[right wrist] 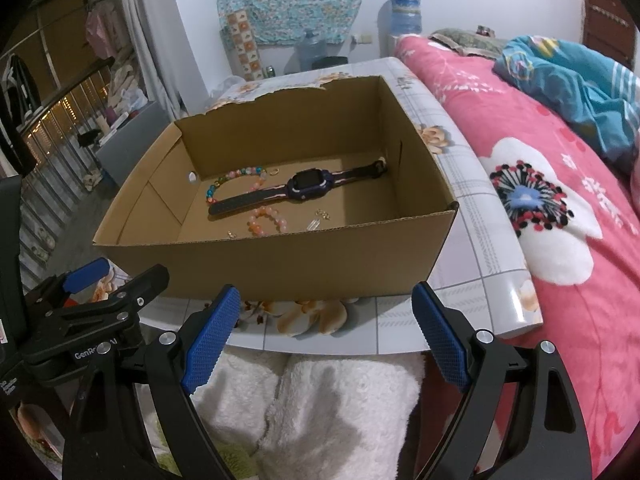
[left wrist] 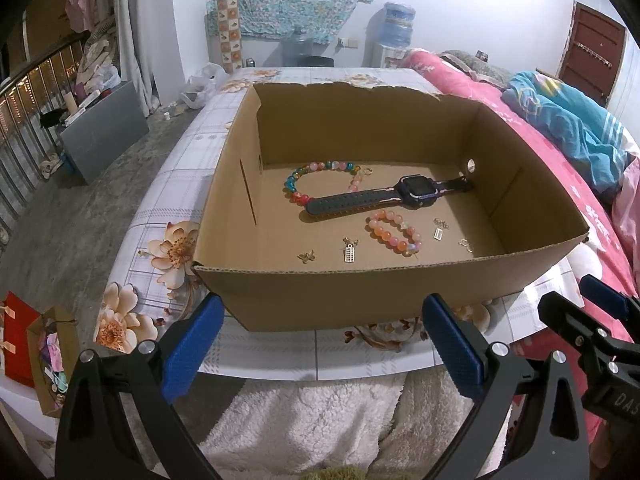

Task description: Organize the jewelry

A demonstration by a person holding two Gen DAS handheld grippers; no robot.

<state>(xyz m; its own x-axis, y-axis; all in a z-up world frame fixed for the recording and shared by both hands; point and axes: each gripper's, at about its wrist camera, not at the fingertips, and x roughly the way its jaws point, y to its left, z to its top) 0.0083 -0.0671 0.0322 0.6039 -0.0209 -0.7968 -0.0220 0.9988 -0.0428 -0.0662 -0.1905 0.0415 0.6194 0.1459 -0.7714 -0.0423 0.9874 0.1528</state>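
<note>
An open cardboard box (left wrist: pixel 320 292) (right wrist: pixel 280 264) stands on a floral table. Inside lie a dark smartwatch (left wrist: pixel 384 196) (right wrist: pixel 296 192), a multicoloured bead bracelet (left wrist: pixel 316 172) (right wrist: pixel 236 178), a pink bead bracelet (left wrist: pixel 394 232) (right wrist: pixel 266 220) and several small metal charms (left wrist: pixel 351 252) (right wrist: pixel 322 214). My left gripper (left wrist: pixel 320 344) is open and empty, held before the box's near wall. My right gripper (right wrist: pixel 324 336) is open and empty, also before the near wall. Each gripper shows at the edge of the other's view.
The table (left wrist: pixel 168 208) (right wrist: pixel 480 208) has a bed with a pink quilt (right wrist: pixel 560 200) along its right side. A white fluffy cloth (left wrist: pixel 304 420) lies below the grippers. Gift bags (left wrist: pixel 36 352) stand on the floor at the left.
</note>
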